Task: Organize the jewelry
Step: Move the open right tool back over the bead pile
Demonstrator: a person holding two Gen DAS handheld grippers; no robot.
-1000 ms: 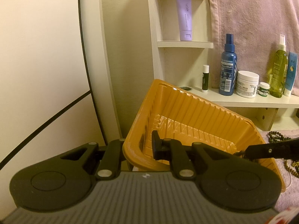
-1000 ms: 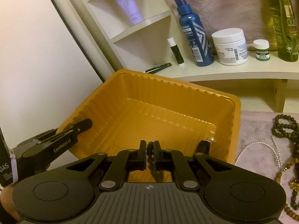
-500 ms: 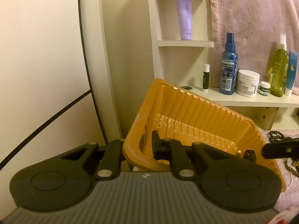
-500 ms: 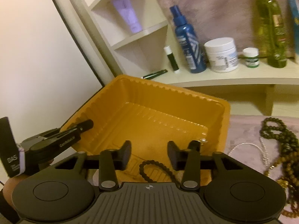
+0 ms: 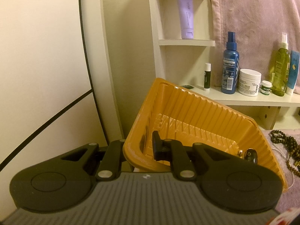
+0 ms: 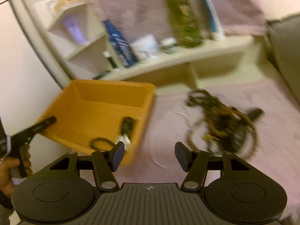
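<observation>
An orange ribbed tray [image 5: 196, 112] is held tilted, its left rim pinched by my left gripper [image 5: 138, 148], which is shut on it. In the right wrist view the tray [image 6: 97, 110] holds a small dark bead bracelet [image 6: 100, 142], a dark piece [image 6: 127, 125] and a shiny piece [image 6: 123, 139]. My right gripper [image 6: 150, 155] is open and empty, above the pink cloth just right of the tray. A tangled pile of brown bead necklaces [image 6: 221, 120] and a thin pearl strand [image 6: 168, 116] lie on the cloth to the right. This view is blurred.
A cream shelf [image 5: 243, 97] behind the tray carries a blue spray bottle [image 5: 230, 69], a white cream jar [image 5: 249, 82], a small green-label jar [image 5: 266, 88], a green bottle [image 5: 280, 69] and a lip balm [image 5: 207, 76]. A purple tube [image 5: 185, 16] stands on an upper shelf. A white wall is at left.
My right gripper opened, dropped the dark bead bracelet into the tray, then pulled back and swung right toward the necklace pile. My left gripper kept holding the tilted tray.
</observation>
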